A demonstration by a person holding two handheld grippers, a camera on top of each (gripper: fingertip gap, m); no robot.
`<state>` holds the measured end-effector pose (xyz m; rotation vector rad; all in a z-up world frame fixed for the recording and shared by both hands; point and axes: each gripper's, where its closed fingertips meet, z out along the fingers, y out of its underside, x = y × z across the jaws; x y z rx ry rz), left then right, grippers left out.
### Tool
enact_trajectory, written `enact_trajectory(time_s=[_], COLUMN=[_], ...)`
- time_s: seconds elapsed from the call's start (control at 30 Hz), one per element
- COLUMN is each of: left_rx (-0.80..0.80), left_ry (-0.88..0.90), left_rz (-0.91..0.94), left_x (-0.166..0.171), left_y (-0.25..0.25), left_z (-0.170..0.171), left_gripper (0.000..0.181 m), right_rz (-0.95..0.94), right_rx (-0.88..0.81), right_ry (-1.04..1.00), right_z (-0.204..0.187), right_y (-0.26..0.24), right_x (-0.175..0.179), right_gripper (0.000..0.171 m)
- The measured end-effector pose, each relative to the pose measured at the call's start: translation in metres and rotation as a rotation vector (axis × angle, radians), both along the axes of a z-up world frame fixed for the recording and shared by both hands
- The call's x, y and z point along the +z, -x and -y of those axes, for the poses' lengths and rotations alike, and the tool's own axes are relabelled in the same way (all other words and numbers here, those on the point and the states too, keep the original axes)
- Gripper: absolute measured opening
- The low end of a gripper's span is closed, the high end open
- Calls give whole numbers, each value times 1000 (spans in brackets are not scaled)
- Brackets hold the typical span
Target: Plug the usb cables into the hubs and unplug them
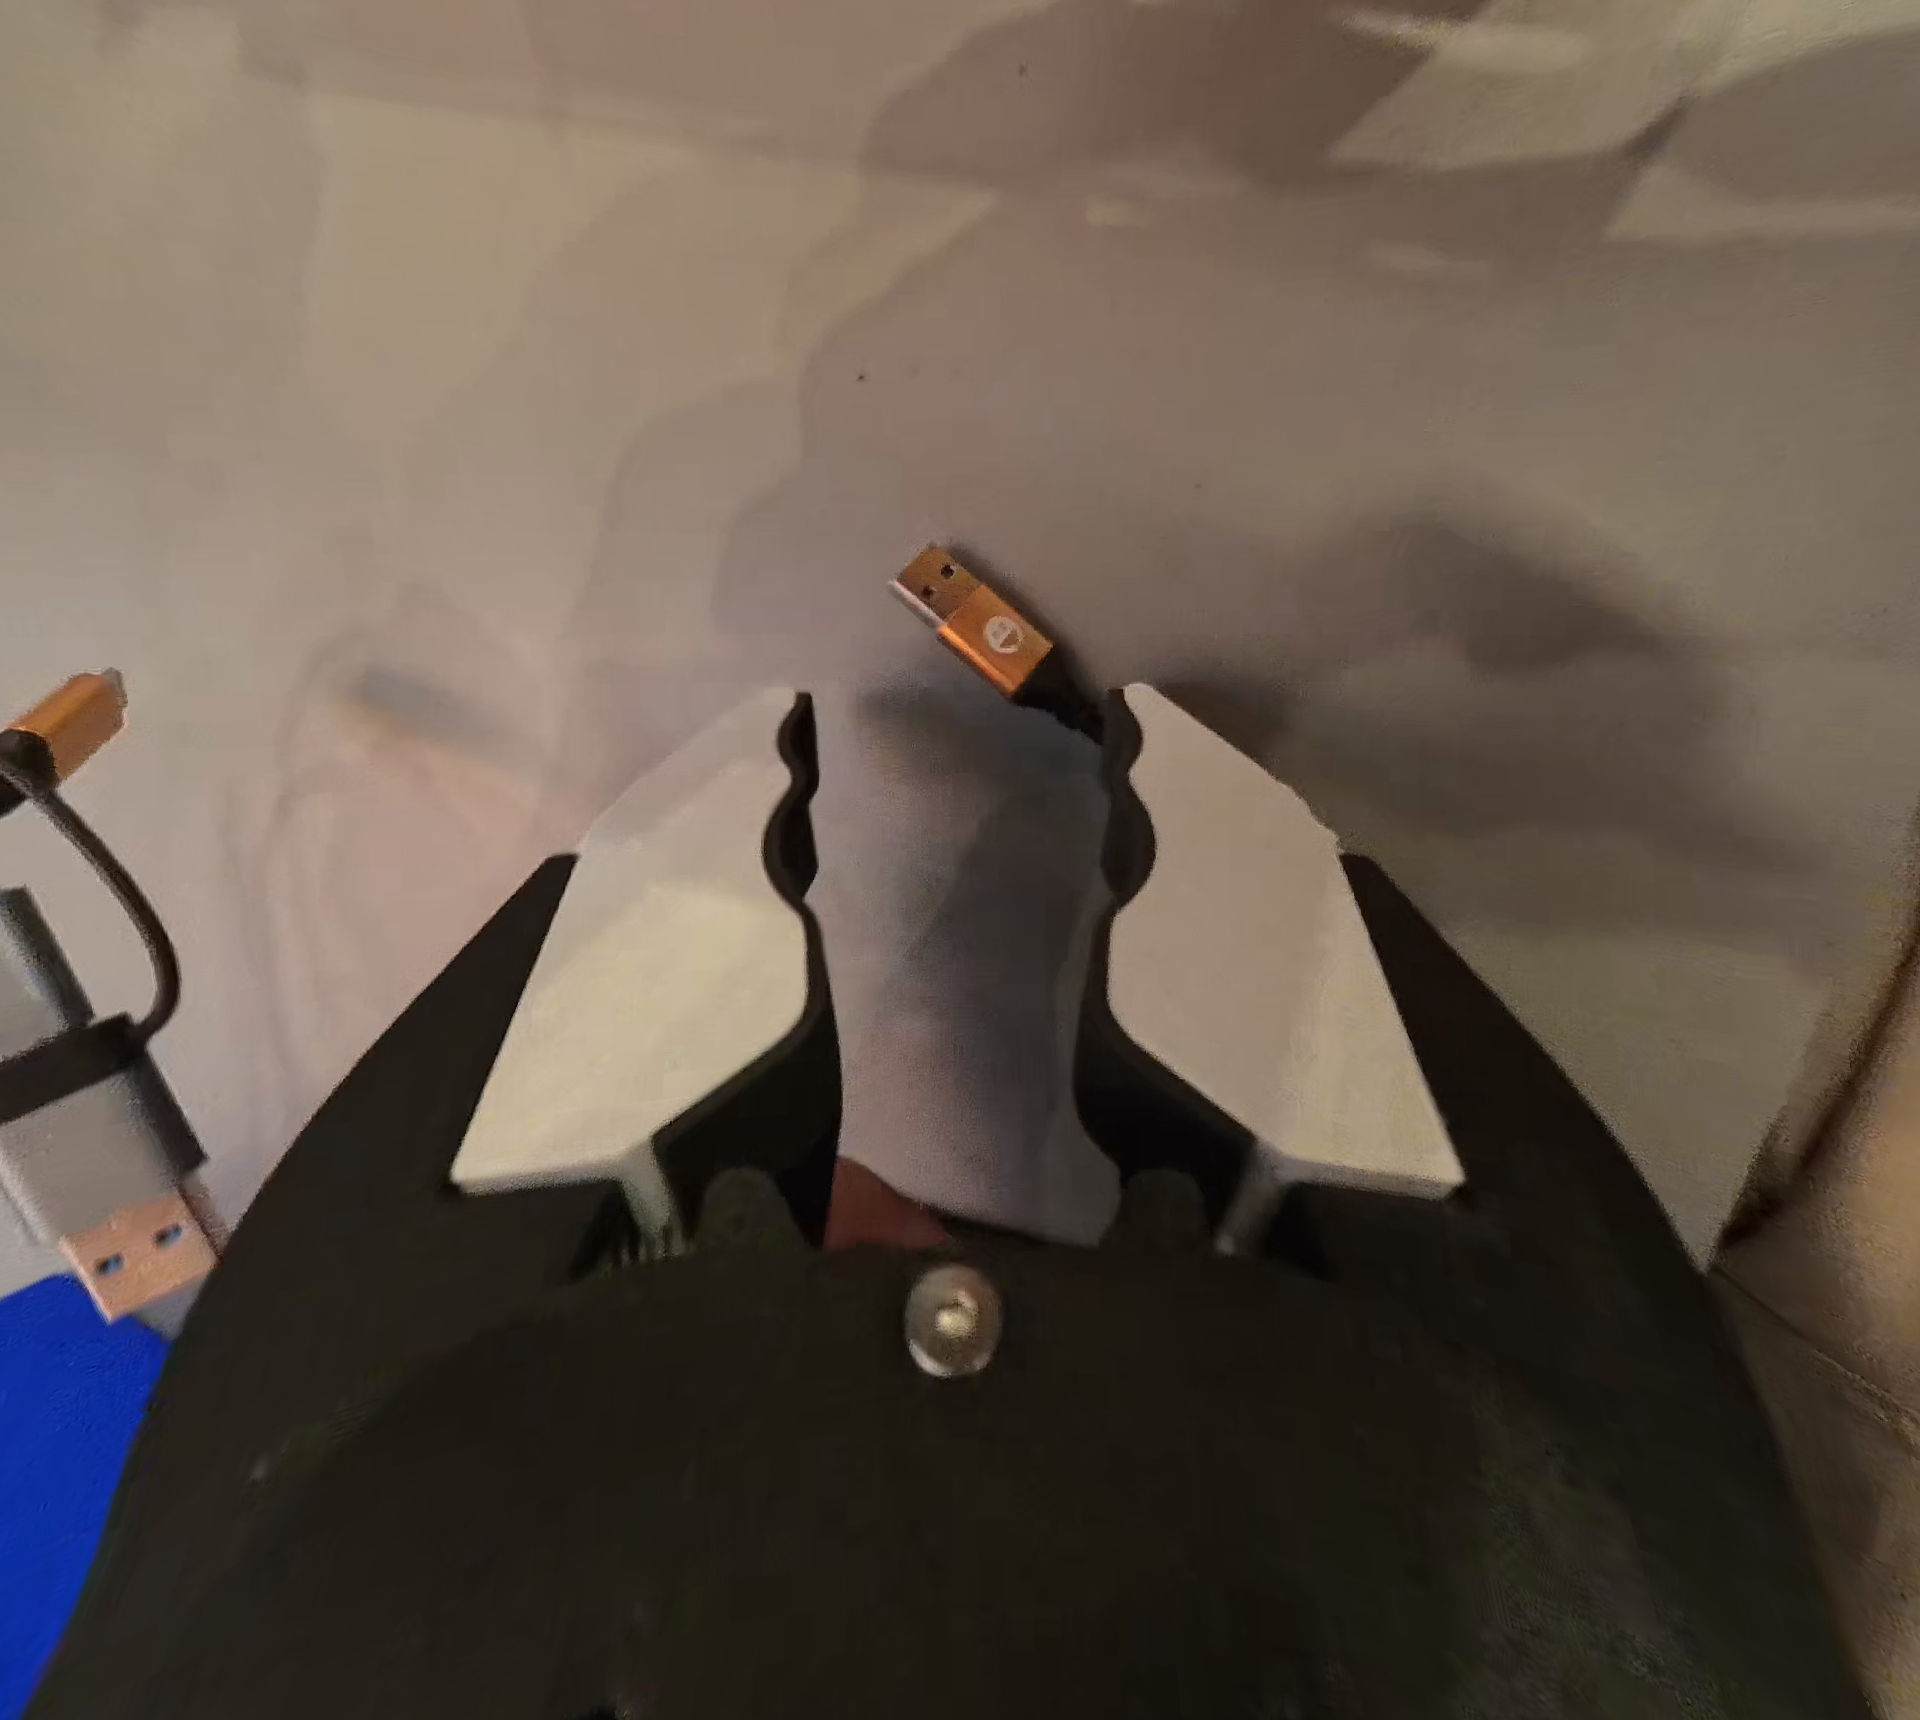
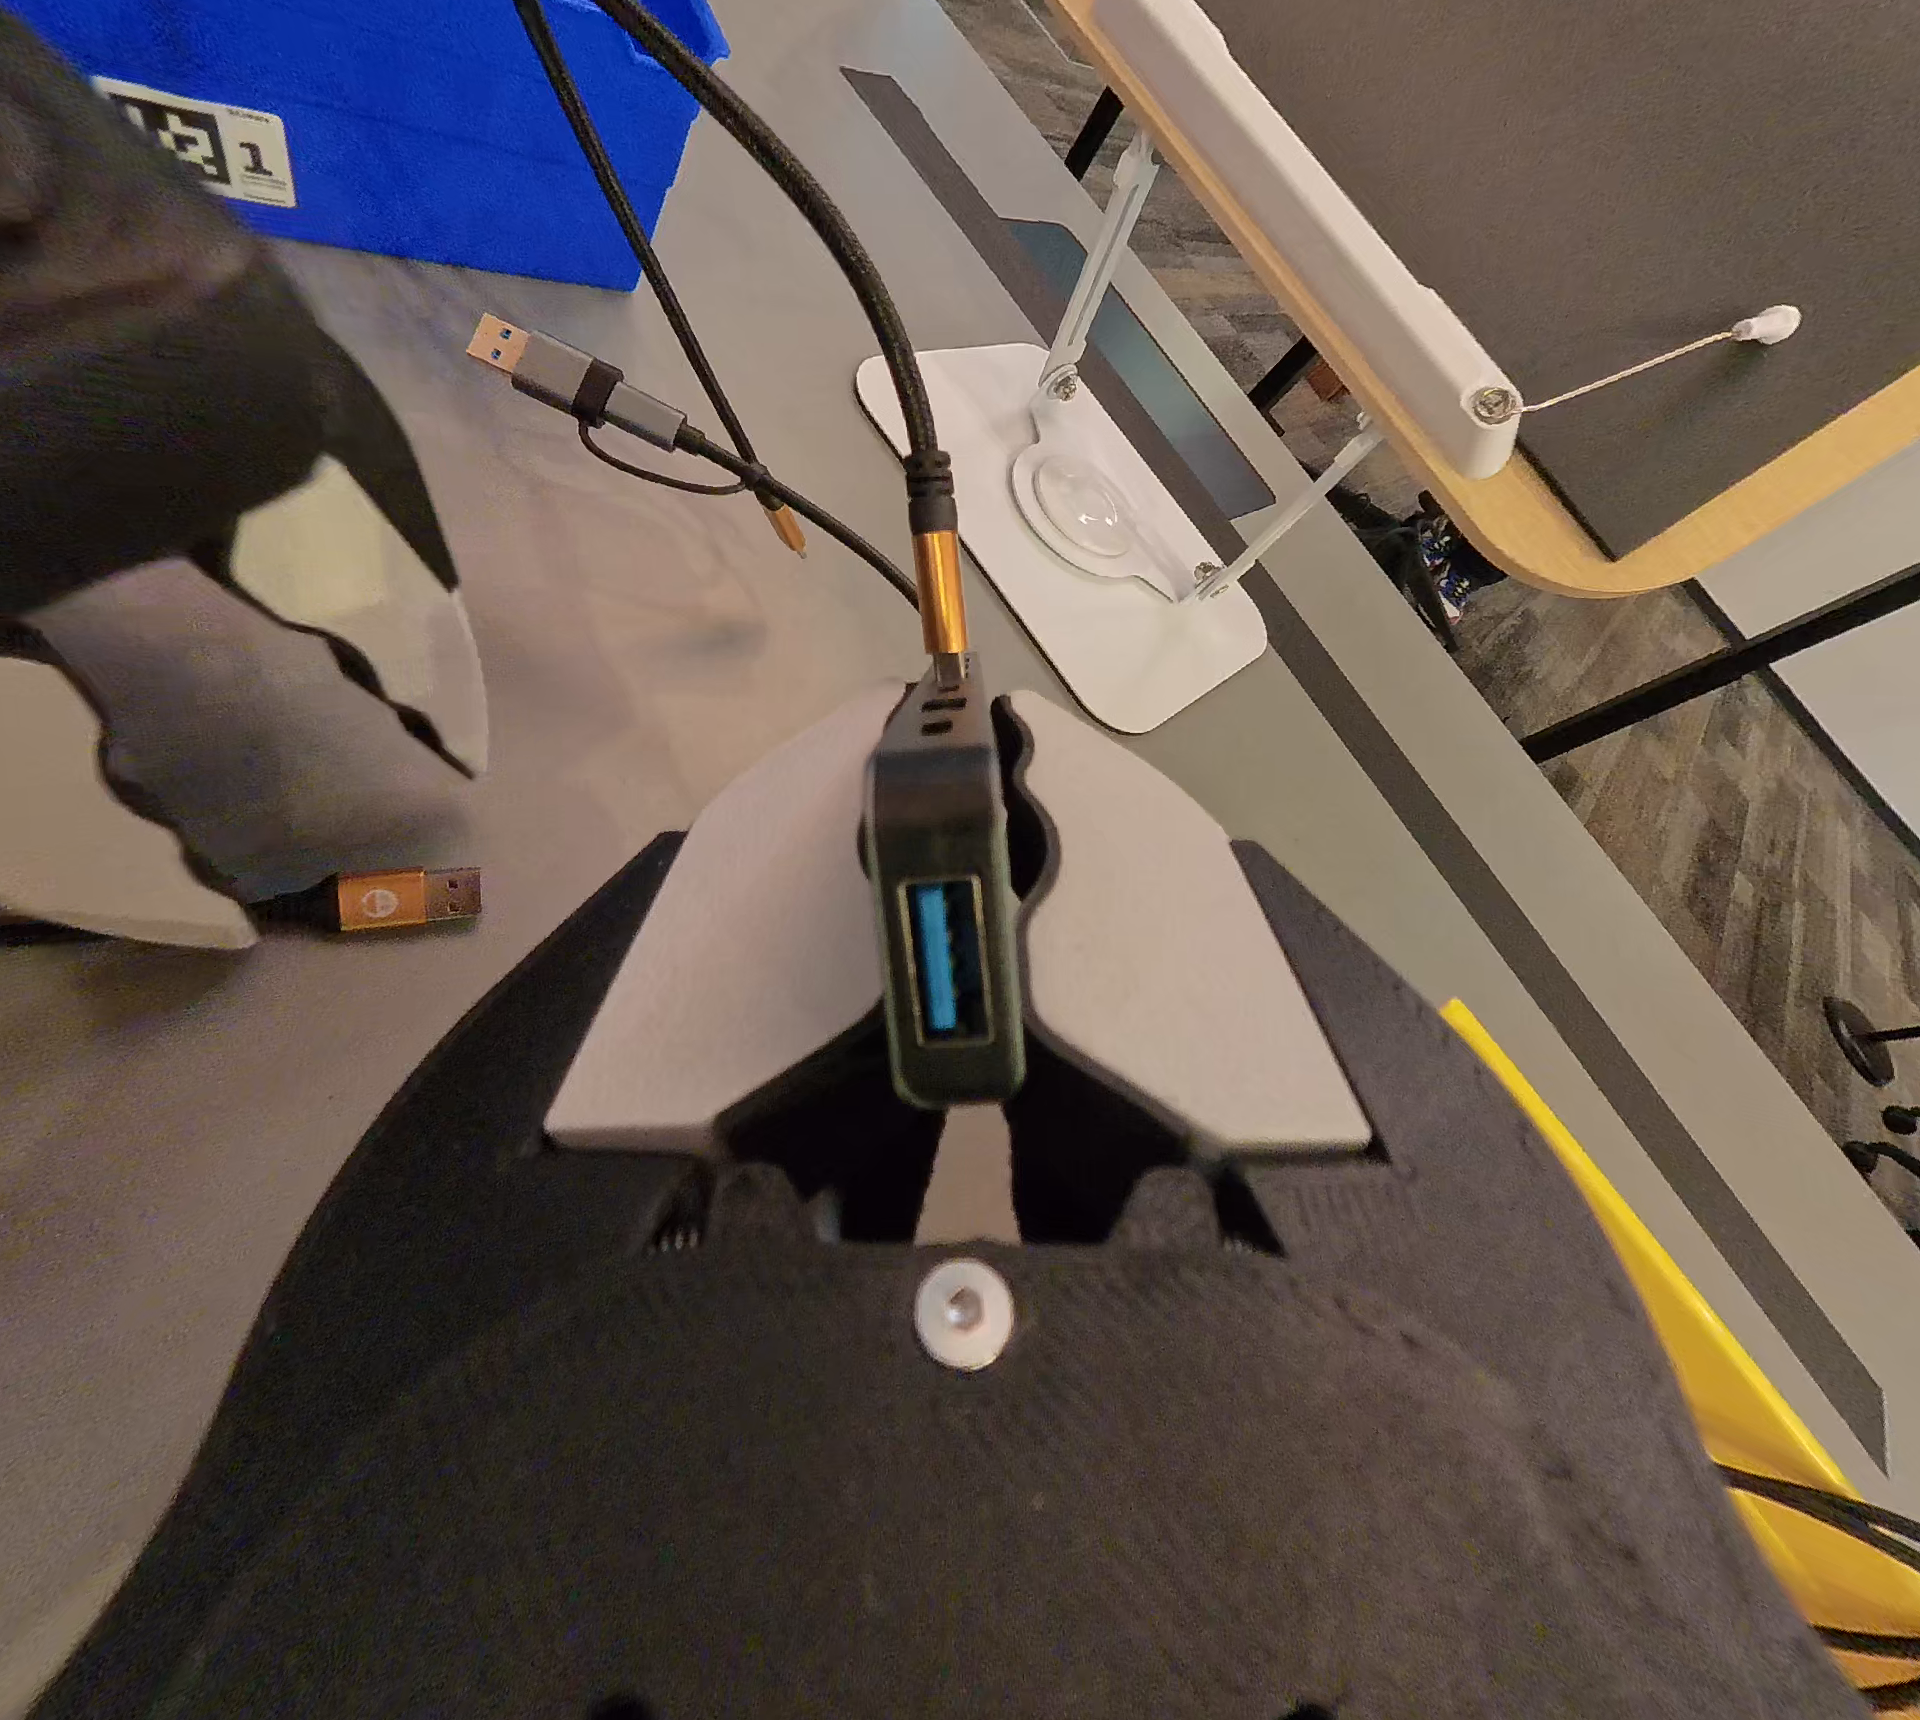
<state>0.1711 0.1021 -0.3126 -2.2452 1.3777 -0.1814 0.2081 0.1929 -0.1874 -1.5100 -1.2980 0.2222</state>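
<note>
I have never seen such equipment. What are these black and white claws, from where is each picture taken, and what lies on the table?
They are two hand-held grippers, each carrying a camera that looks along its jaws. The right gripper is shut on a small black hub with a blue port; a braided cable is plugged into its far end. The left gripper is open and empty, just above an orange USB plug lying on the grey table. Also there: a grey adapter and a blue bin.
</note>
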Motion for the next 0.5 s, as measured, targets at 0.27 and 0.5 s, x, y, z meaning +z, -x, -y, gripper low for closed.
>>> enact_trajectory(time_s=[0.27, 0.5], left_rx=[162, 142], left_ry=[-23, -85], left_rz=[6, 23], left_x=[-6, -8], left_y=[-11, -9], left_z=[13, 10], left_gripper=[36, 9], right_rz=[-1, -1], right_rx=[0, 1], right_ry=[0, 1], right_z=[0, 0], right_y=[0, 0], right_x=[0, -1], right_gripper=[11, 12])
